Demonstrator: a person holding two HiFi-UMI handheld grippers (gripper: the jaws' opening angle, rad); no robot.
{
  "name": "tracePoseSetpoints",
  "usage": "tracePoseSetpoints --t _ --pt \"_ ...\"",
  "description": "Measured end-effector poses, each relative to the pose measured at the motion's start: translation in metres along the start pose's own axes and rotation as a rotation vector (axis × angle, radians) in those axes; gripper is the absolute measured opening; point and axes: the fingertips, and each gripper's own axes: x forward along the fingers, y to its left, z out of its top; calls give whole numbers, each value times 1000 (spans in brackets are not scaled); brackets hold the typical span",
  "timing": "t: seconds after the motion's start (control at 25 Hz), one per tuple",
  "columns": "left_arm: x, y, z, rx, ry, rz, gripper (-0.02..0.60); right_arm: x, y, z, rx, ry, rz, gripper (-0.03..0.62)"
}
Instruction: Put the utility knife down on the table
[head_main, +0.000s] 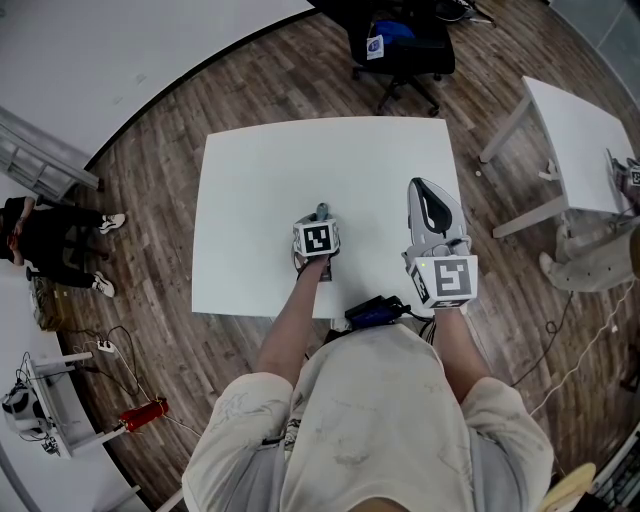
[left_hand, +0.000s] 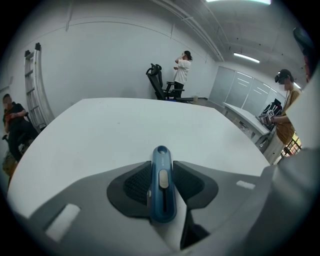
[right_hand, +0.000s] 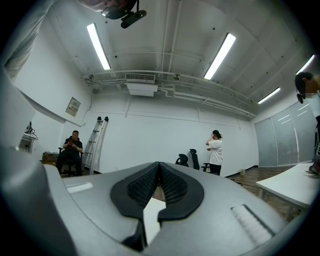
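- Left gripper (left_hand: 162, 167): jaws part-closed, clamped on the blue utility knife (left_hand: 162, 197); black pads (left_hand: 136, 184) pressed both flanks.
- Knife sat upright on edge between the pads, lengthwise along the jaws, slider button facing the camera, rounded end with hole poking out past the fingertips.
- Knife end pointed out over the white table (head_main: 250, 200); gripper angled down toward the near-middle of the tabletop; contact between knife and table couldn't be made out.
- Right gripper (right_hand: 159, 169): pads met at the tips, nothing between them; held level near the table's right front corner, well apart from the knife.
- Black office chair (head_main: 400, 45) beyond the far edge, second white table (head_main: 585, 140) off to the right.
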Motion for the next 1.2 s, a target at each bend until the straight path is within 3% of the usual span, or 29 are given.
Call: tracePoseSetpoints --t 1.2 --pt "-7 -2 0 -51 5 0 192 -5 -3 19 -17 4 -5 5"
